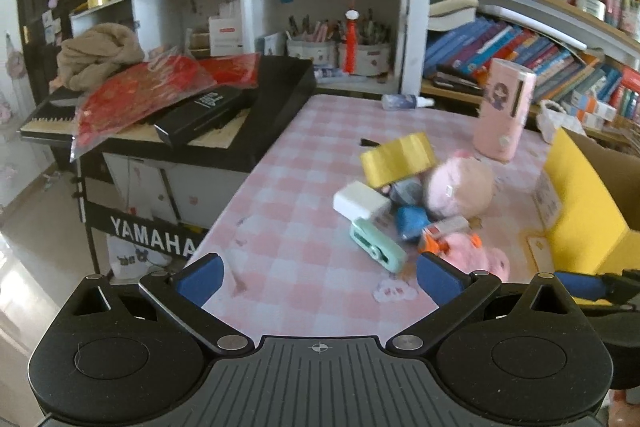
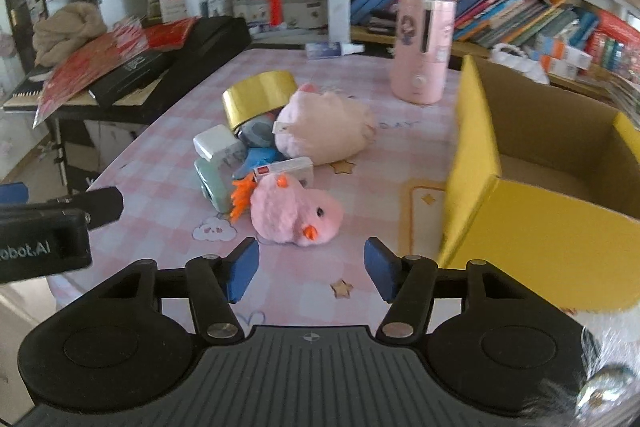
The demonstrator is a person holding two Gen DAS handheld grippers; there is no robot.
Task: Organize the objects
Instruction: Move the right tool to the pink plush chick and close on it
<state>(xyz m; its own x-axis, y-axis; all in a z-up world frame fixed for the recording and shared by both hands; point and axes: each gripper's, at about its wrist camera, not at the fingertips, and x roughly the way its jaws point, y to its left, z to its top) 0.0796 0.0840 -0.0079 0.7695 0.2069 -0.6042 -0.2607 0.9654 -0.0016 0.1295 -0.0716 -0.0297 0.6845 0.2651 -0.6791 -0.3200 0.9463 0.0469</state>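
Note:
A pile lies on the pink checked table (image 2: 168, 163): a gold tape roll (image 2: 258, 95), a big pink plush (image 2: 326, 125), a white charger block (image 2: 214, 143), a mint green device (image 2: 212, 187), a blue item (image 2: 260, 157), a small white box (image 2: 286, 169) and a pink chick plush (image 2: 296, 215). My right gripper (image 2: 311, 271) is open and empty, just short of the chick. In the left wrist view my left gripper (image 1: 320, 281) is open and empty over bare tablecloth, left of the mint device (image 1: 376, 245) and gold roll (image 1: 398, 157). An open yellow cardboard box (image 2: 540, 235) stands at the right.
A tall pink cylinder (image 2: 424, 47) and a small bottle (image 2: 328, 49) stand at the table's back. A black keyboard (image 1: 264, 131) piled with red packets borders the left edge. Bookshelves (image 1: 520, 47) fill the back. The left gripper's body (image 2: 40, 239) shows at the right view's left edge.

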